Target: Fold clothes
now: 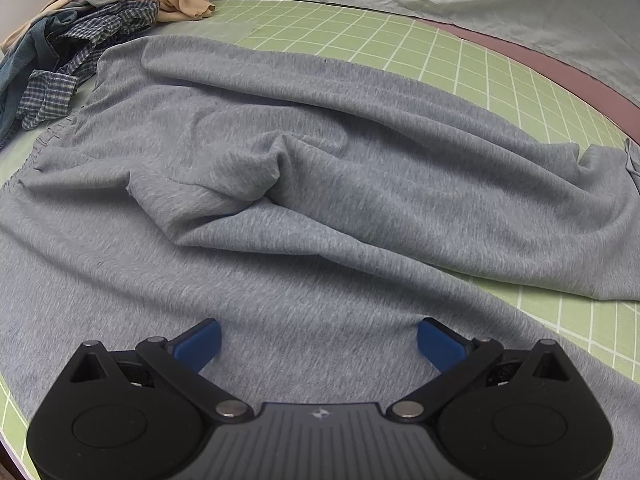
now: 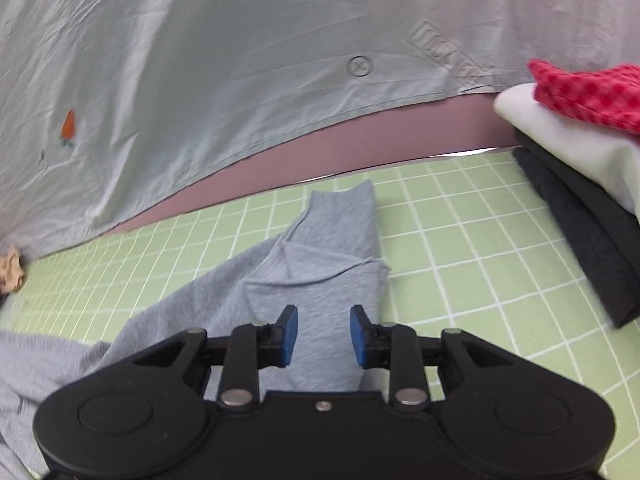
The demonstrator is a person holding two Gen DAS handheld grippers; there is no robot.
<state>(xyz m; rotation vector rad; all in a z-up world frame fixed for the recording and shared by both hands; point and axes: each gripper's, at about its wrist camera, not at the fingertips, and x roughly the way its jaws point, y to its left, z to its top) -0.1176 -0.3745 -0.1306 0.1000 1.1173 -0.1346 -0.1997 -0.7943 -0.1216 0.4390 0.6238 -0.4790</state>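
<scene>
Grey jersey garment (image 1: 320, 184) is spread, rumpled, across the green grid mat (image 1: 500, 68). Left hand-held gripper (image 1: 319, 344) is held wide open above it, nothing gripped. Right hand-held gripper (image 2: 324, 336) is parted over the sleeve (image 2: 332, 248); folded clothes (image 2: 580, 160) are stacked at far right.

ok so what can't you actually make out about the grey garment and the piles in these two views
- Grey garment: left wrist view, near edge hidden behind the left gripper, right end cut off by the frame.
- Its type: unclear, too rumpled.
- Unfolded pile: left wrist view, cut off at the left edge, pieces overlapping.
- Folded stack: right wrist view, cut off at the right edge, blurred.
</scene>
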